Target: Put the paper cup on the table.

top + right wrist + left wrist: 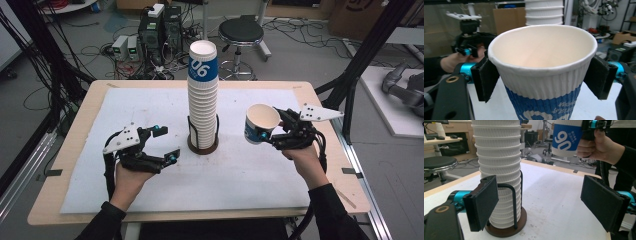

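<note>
A tall stack of white ribbed paper cups (202, 100) stands in a dark round holder (203, 146) at the middle of the table; its top cup carries a blue band. My right gripper (270, 131) is shut on a single paper cup (260, 123) with a blue band, held upright above the table to the right of the stack; its pads (486, 77) press the cup (544, 75) on both sides. My left gripper (166, 145) is open with nothing between its jaws, left of the stack, facing the holder (506, 228) and stack (499, 170).
A white mat (150, 185) covers the wooden table (70, 150). Beyond the far edge stand a black stool (241, 32), computer boxes (160, 30) and loose cables on the floor. A black frame post (365, 55) rises at the right.
</note>
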Motion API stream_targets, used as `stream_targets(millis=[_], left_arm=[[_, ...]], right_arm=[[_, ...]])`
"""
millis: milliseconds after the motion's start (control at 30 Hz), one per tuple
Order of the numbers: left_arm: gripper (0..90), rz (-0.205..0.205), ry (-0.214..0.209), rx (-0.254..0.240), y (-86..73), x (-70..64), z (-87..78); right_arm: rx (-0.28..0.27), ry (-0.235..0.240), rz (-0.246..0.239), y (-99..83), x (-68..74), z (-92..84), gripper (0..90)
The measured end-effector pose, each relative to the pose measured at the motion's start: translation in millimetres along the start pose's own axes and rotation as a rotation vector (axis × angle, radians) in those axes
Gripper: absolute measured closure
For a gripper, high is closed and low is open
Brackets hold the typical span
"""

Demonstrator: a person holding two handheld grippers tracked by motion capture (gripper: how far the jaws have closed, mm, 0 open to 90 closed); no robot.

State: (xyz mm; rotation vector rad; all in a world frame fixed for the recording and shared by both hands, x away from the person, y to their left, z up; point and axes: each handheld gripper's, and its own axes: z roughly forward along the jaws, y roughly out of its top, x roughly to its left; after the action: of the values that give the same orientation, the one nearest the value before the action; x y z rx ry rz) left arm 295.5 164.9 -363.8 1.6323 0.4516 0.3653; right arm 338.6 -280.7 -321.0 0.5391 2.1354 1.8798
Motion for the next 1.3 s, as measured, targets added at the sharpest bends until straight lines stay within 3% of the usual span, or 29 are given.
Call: stream_targets(millis=[200,500,1000,1300], left_arm=[[14.6,-0.003,0.006,0.005,-2.2,1.4,1.5],[14.6,0.030,0.006,0.041,-5.8,-2.4,8.1],[14.6,0.022,-0.012,0.045,-8.6,-2.0,10.4],[14.6,0.020,-0.015,0.041,-9.2,-2.5,10.3]], right_arm=[[0.007,-0.050,0.012,-2.1,-11.4,-5.9,21.8],[0.035,-0.107,0.027,-6.4,-25.9,-7.7,21.8],[0.050,-0.185,0.068,-15.4,-52.9,-8.4,21.8],[0.069,-0.260,0.079,-26.1,-65.7,-3.0,21.8]])
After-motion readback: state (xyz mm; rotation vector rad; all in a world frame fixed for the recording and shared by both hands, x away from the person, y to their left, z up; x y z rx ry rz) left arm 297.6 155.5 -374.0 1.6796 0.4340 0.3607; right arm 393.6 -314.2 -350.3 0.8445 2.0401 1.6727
